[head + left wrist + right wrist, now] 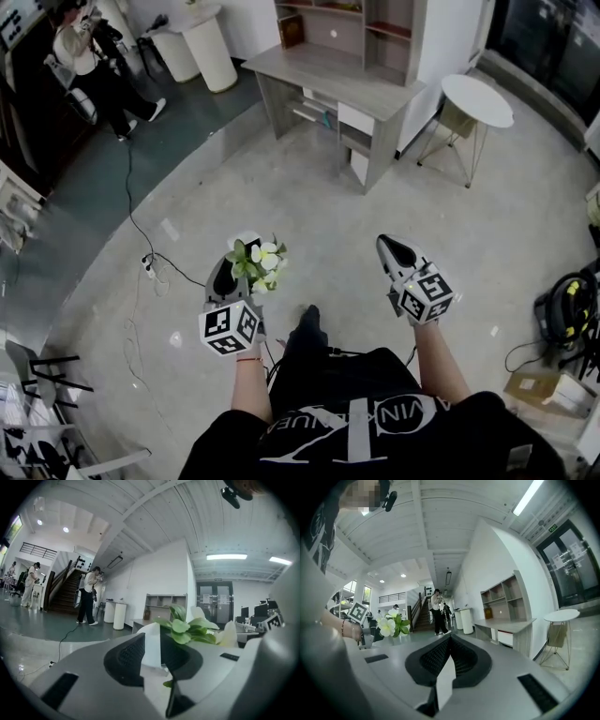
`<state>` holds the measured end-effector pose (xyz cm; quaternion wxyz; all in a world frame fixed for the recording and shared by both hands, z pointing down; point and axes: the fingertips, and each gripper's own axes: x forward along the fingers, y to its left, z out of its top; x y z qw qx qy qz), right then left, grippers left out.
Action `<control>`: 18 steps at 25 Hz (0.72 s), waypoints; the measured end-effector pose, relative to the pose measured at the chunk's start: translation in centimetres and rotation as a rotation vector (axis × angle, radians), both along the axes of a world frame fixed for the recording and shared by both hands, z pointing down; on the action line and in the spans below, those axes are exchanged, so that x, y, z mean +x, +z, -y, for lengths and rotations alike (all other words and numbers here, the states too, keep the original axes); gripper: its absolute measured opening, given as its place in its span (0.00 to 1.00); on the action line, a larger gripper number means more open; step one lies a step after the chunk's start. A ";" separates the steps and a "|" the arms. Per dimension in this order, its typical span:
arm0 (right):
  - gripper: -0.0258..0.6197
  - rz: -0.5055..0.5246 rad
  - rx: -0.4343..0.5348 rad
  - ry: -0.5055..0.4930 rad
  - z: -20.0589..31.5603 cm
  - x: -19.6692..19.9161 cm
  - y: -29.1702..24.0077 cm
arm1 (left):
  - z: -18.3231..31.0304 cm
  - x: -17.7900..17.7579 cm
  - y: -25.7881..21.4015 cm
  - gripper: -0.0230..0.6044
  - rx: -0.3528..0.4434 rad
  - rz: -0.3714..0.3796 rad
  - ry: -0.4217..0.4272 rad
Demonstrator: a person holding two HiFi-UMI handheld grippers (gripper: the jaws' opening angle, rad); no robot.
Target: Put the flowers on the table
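Observation:
A small bunch of white flowers (pixel 260 263) with green leaves sticks up out of my left gripper (pixel 240 266), which is shut on its stems. In the left gripper view the leaves and petals of the flowers (pixel 191 627) rise just beyond the jaws of the left gripper (pixel 160 637). My right gripper (pixel 393 249) is held level to the right, shut with nothing in it; its jaws meet at the tip of the right gripper (pixel 449 640). Its camera also catches the flowers (pixel 392 624) off to the left. Both grippers hover above the floor, well short of the wooden desk (pixel 309 69).
A round white side table (pixel 476 99) stands right of the desk. Two white cylinders (pixel 201 43) stand at the back left, near a person (pixel 82 58). A cable (pixel 136 228) runs across the floor. Boxes and a yellow cord (pixel 560 314) lie at the right.

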<state>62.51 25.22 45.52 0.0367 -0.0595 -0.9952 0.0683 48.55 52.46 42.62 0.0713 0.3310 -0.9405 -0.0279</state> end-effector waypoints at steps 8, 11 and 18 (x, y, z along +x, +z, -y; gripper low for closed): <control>0.06 -0.021 -0.009 0.012 2.7 -6.0 0.7 | 3.1 -6.6 1.5 0.19 0.011 -0.039 0.022; 0.06 -0.032 -0.019 0.031 4.2 -8.9 0.9 | 4.7 -10.1 1.8 0.19 0.005 -0.056 0.036; 0.06 -0.062 -0.038 0.083 7.2 -15.9 1.2 | 8.4 -18.8 1.2 0.19 0.016 -0.080 0.082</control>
